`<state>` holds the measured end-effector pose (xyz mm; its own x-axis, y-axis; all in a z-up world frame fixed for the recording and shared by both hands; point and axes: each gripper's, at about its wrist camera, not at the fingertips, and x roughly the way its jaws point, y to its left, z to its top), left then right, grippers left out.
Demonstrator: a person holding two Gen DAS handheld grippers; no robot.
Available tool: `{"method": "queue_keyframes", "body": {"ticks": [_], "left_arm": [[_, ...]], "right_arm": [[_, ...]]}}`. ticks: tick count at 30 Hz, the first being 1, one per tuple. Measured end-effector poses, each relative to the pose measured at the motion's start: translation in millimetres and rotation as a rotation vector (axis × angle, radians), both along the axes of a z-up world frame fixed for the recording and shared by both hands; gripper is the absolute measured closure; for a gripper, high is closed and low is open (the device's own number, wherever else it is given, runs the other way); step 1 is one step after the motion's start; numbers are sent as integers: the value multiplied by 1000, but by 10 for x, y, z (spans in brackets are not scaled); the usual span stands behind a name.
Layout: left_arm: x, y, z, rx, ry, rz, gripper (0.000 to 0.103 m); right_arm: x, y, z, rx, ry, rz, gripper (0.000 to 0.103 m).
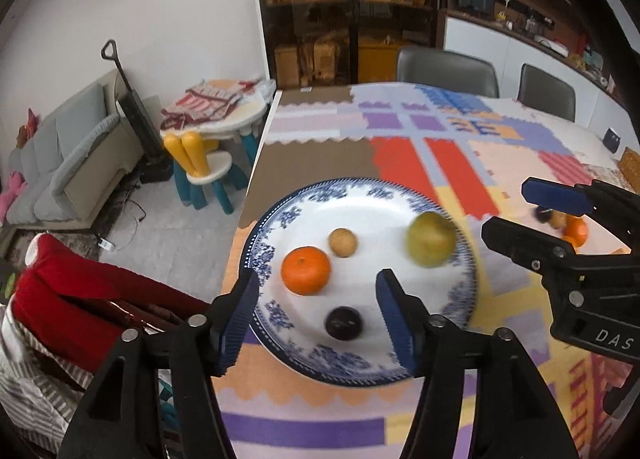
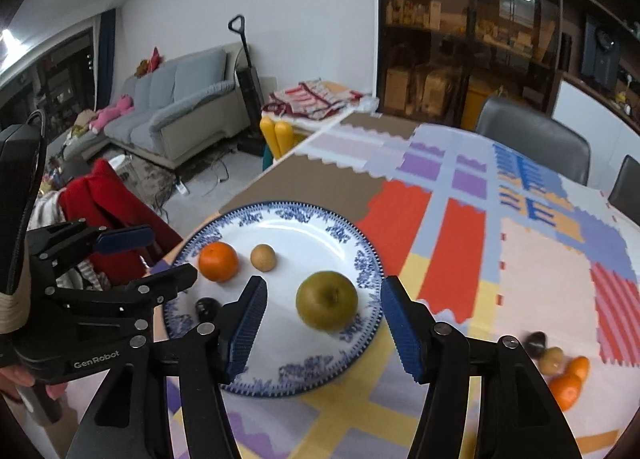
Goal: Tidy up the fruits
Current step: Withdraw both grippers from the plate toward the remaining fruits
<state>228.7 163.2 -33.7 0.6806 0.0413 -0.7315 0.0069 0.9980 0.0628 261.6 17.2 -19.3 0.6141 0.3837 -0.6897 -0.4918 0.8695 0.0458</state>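
Note:
A blue-and-white plate [image 1: 280,215] [image 2: 304,363] lies on the patchwork tablecloth. On it are an orange mandarin [image 1: 306,270] [image 2: 218,261], a small tan fruit [image 1: 343,242] [image 2: 263,257], a dark plum [image 1: 343,323] [image 2: 207,307] and a green apple [image 1: 431,239] [image 2: 327,300], blurred at the plate's right rim. My left gripper [image 1: 316,315] is open and empty over the plate's near side. My right gripper [image 2: 322,323] is open, the apple between and just beyond its fingertips; it also shows in the left wrist view [image 1: 516,211].
More fruit lies loose on the cloth to the right: a dark plum [image 2: 535,343], a tan fruit [image 2: 552,359] and two mandarins [image 2: 567,390] [image 1: 576,230]. Grey chairs [image 2: 528,135] stand at the far table edge. A red garment [image 1: 80,291] hangs left of the table.

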Motion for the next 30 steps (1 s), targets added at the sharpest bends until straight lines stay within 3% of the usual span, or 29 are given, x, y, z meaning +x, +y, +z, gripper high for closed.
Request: {"method": "queue_keyframes", "body": {"ticks": [16, 22, 30], "left_arm": [[-789, -720, 441, -8, -170, 3, 27], [-927, -1060, 535, -31, -211, -30, 19], [-1019, -1547, 585, -49, -265, -84, 17]], "right_arm": [[-792, -785, 416, 60, -114, -73, 30], [-974, -1138, 480, 85, -127, -116, 30], [-1055, -1665, 560, 90, -156, -170, 30]]}}
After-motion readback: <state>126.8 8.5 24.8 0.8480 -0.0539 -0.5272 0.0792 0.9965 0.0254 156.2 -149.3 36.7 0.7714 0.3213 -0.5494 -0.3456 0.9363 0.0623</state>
